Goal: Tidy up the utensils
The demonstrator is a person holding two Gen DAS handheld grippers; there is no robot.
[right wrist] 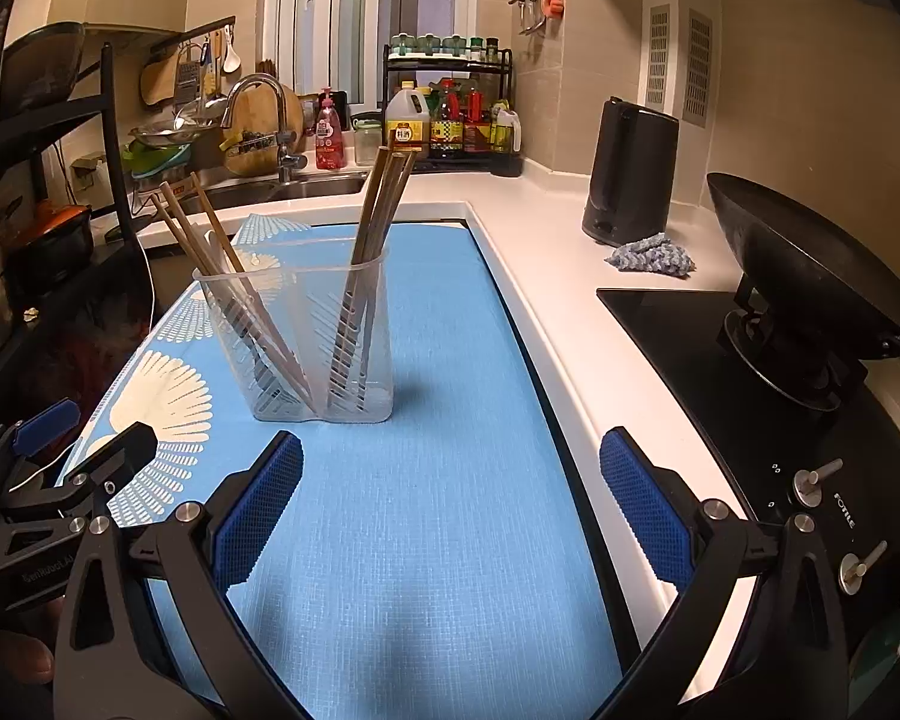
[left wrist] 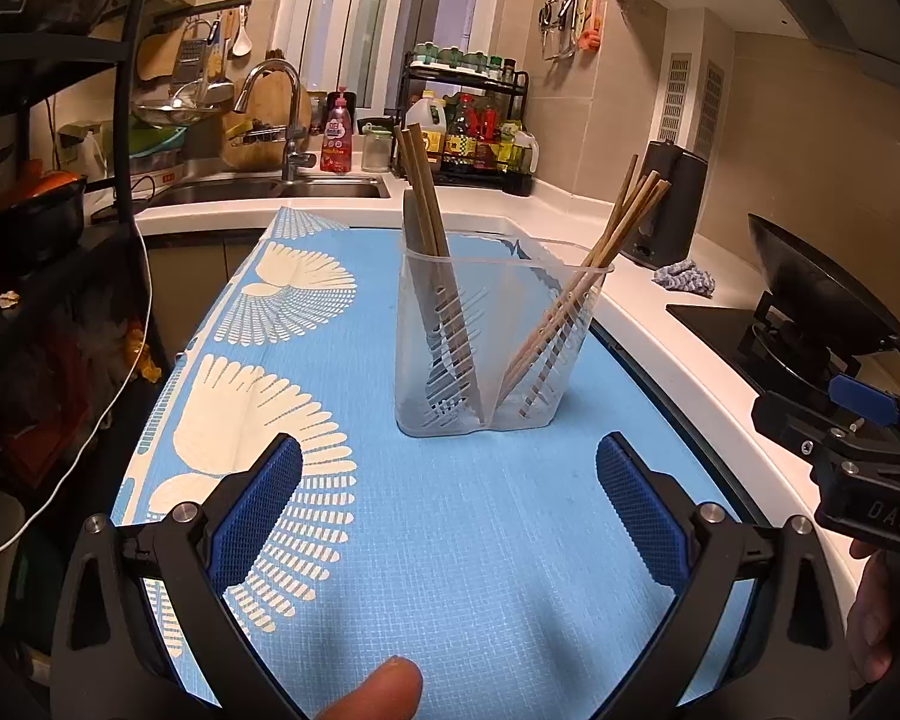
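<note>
- A white kitchen countertop (right wrist: pixel 576 312) fills the middle of both views and curves toward the stainless sink (left wrist: pixel 282 189) at the upper left.
- A light blue woven mat with cream fan patterns (left wrist: pixel 450 540) covers the counter's centre; in the right wrist view it runs from the bottom edge up to mid-frame.
- A black glass cooktop (right wrist: pixel 690 348) sits at the right of the frame, with a dark wok (right wrist: pixel 810 264) tilted on its burner.
- A black electric kettle (right wrist: pixel 630 174) stands upright at the upper right, with a crumpled blue-grey cloth (right wrist: pixel 654 255) just beside its base.
- A clear plastic two-compartment utensil holder (left wrist: pixel 498 360) stands upright on the mat, mid-frame.
- One bundle of brown wooden chopsticks (left wrist: pixel 426 192) leans in the holder's left compartment in the left wrist view; a second chopstick bundle (left wrist: pixel 624 216) leans out to the right from the other compartment.
- The left gripper (left wrist: pixel 449 480), at the lower centre of its view, has its blue textured pads (left wrist: pixel 258 516) spread wide, grasping nothing, above the mat short of the holder.
- The right gripper (right wrist: pixel 450 480) likewise stands released, pads well apart, nothing between them.
- A fingertip (left wrist: pixel 384 690) shows at the bottom edge of the left wrist view.
</note>
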